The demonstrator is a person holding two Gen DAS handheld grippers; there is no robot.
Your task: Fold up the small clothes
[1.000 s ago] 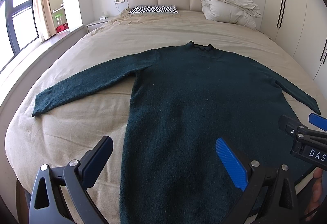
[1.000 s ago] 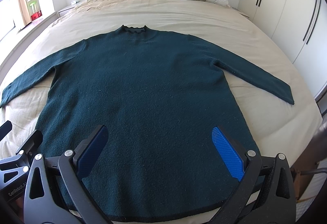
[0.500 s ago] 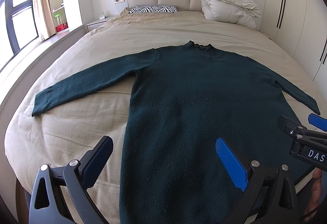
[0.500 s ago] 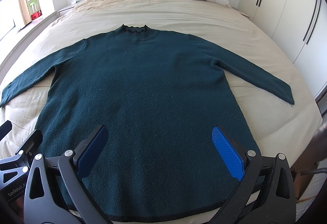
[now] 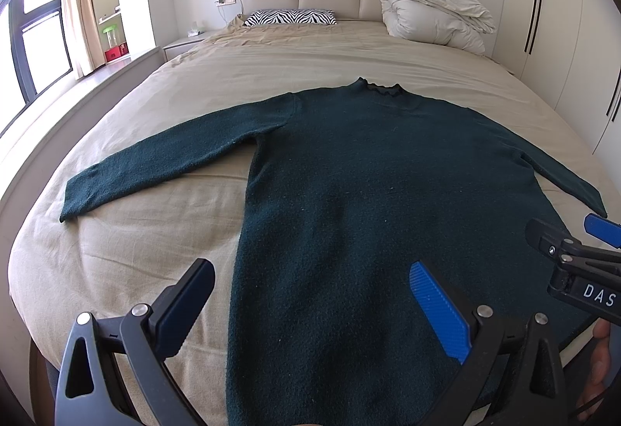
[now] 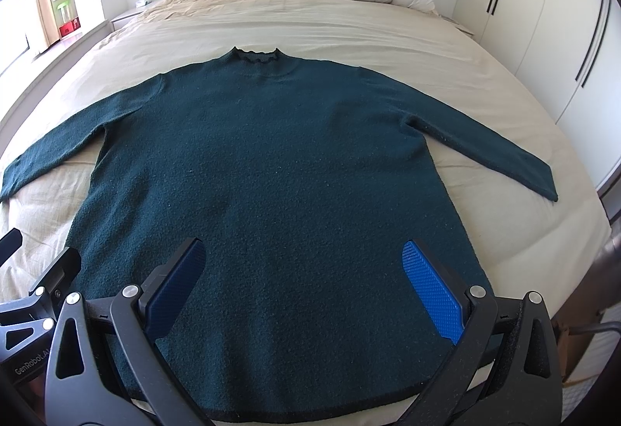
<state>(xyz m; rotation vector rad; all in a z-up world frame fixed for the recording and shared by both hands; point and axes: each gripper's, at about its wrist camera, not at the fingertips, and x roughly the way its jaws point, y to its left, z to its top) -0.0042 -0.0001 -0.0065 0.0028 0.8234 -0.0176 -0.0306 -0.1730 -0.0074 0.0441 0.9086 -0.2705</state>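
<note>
Both grippers, left gripper (image 5: 310,303) and right gripper (image 6: 306,276), hang wide open over the hem, gripping nothing. The dark teal knit sweater (image 6: 268,185) lies flat on the beige-sheeted bed (image 6: 310,22). Only the right view shows the hem edge.

We read two bits of white lettering, both on black gripper bodies. In the left wrist view, the right gripper (image 5: 582,243) at the near right edge carries "DAS", cut off by the frame. In the right wrist view, the left gripper (image 6: 23,259) at the near left shows "GenRobot.A", its end hidden.
</note>
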